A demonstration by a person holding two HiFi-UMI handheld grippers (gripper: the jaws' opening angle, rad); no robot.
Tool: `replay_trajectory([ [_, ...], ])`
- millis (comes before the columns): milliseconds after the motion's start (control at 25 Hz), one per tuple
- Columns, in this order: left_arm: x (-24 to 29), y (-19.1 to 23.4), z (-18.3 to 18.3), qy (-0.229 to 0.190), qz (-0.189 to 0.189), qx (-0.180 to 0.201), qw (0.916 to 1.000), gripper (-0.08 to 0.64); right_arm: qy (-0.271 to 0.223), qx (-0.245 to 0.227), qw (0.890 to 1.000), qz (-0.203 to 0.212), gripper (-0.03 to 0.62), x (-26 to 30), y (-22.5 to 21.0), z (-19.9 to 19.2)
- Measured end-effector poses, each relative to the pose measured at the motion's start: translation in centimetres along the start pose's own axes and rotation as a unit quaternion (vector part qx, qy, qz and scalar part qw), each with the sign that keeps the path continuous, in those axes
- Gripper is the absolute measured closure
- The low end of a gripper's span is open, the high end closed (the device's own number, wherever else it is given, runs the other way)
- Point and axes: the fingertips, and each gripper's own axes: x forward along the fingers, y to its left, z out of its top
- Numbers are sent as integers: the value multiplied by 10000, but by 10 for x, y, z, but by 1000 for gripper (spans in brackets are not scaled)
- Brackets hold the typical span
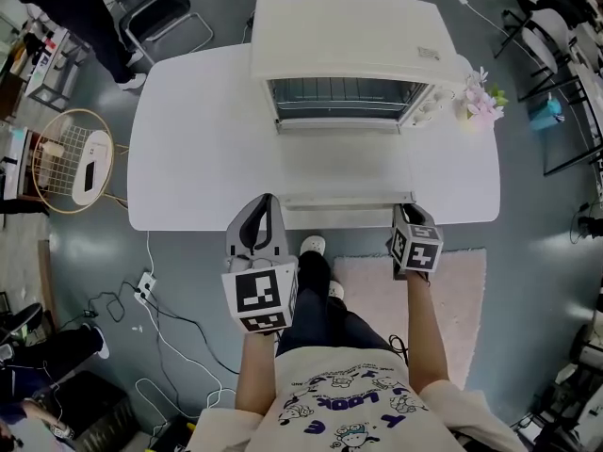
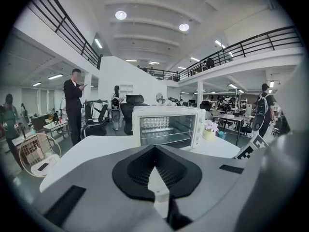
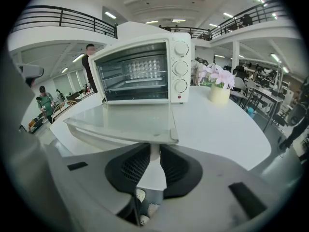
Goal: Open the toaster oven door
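The cream toaster oven (image 1: 349,40) stands at the back of the white table (image 1: 188,139). Its glass door (image 1: 344,163) lies folded down flat toward me, and the wire rack inside shows. My right gripper (image 1: 403,210) is at the table's front edge, shut on the right end of the door handle (image 1: 344,199). The right gripper view shows the door (image 3: 125,122) level in front of the oven (image 3: 140,71), with the white handle pinched between the pads of the right gripper (image 3: 153,149). My left gripper (image 1: 267,199) hovers at the front edge, shut and holding nothing; in its own view the left gripper (image 2: 154,148) faces the oven (image 2: 166,124).
A small pot of pink flowers (image 1: 480,102) sits right of the oven. A pale pink rug (image 1: 396,290) lies under my feet. A round wire stool (image 1: 71,158) stands left of the table, with cables on the floor (image 1: 141,290). A person in black (image 2: 73,105) stands behind.
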Motion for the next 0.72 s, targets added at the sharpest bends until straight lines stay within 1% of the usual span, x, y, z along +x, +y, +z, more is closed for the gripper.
replay_trajectory([
  [400,1,2,-27,231,48,-15,9997,555,192,10,9998,-94,533,25,-3,-30],
  [600,2,1,-37,311,46,-34,9995,555,117,-42,9998,-151,532,28,-4,-31],
  [720,1,-1,-36,288,35,-43,9996,555,115,-47,9998,-163,532,28,-4,-32],
])
